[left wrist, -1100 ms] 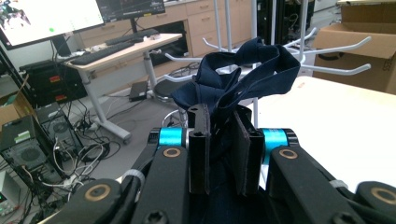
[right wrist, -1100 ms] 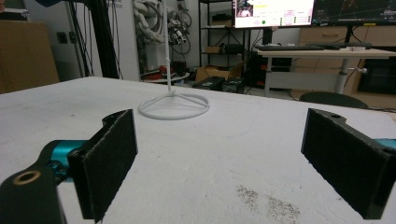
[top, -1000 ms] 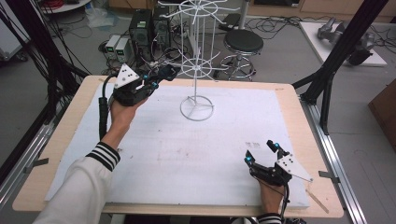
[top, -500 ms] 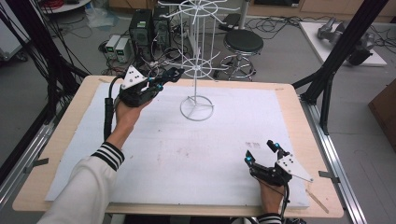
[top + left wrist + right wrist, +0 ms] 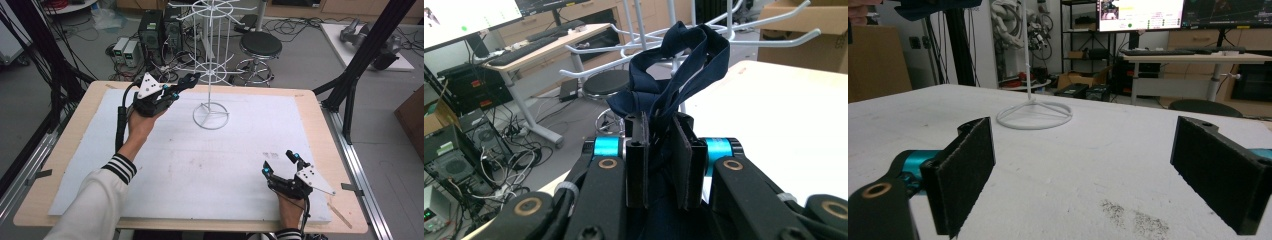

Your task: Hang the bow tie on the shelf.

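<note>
Gripping a navy strap (image 5: 679,75), seemingly, left gripper (image 5: 659,145).

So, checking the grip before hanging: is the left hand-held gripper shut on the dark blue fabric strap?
Shut on it. The left hand-held gripper has both pads pressing the dark blue fabric strap, whose loop sticks out beyond them.

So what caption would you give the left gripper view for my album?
Left gripper shut on a dark blue cloth strap, raised toward the white wire rack.
</note>
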A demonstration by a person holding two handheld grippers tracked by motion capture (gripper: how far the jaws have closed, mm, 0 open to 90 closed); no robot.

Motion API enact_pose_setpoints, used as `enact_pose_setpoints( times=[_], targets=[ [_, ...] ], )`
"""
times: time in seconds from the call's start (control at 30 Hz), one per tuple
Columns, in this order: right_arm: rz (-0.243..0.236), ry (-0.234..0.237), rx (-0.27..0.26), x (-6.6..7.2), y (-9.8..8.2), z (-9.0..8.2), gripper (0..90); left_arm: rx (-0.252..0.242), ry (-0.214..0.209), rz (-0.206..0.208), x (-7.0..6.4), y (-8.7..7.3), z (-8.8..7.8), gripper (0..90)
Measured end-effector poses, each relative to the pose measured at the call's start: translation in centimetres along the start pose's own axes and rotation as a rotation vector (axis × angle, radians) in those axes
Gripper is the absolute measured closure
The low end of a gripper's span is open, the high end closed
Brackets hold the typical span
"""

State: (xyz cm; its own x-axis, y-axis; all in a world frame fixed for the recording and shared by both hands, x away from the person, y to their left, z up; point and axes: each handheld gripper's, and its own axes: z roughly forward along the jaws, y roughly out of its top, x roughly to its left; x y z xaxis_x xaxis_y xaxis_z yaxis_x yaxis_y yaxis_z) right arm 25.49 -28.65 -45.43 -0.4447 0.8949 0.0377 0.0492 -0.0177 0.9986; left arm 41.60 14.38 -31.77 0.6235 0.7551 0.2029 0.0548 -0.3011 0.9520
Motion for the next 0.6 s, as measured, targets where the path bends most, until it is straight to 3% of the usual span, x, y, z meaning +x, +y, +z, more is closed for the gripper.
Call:
enact_pose_setpoints(
  times=[0.3, 0.6],
  targets=[
    [0.001, 0.000, 0.000, 0.0, 0.0, 0.0, 9.7, 0.051, -0.012, 0.022, -0.4, -0.7, 0.8, 77.8],
    [0.006, 0.004, -0.002, 0.0, 0.0, -0.1, 9.7, 0.088, -0.043, 0.017, -1.0, -1.5, 1.6, 76.8]
  ],
)
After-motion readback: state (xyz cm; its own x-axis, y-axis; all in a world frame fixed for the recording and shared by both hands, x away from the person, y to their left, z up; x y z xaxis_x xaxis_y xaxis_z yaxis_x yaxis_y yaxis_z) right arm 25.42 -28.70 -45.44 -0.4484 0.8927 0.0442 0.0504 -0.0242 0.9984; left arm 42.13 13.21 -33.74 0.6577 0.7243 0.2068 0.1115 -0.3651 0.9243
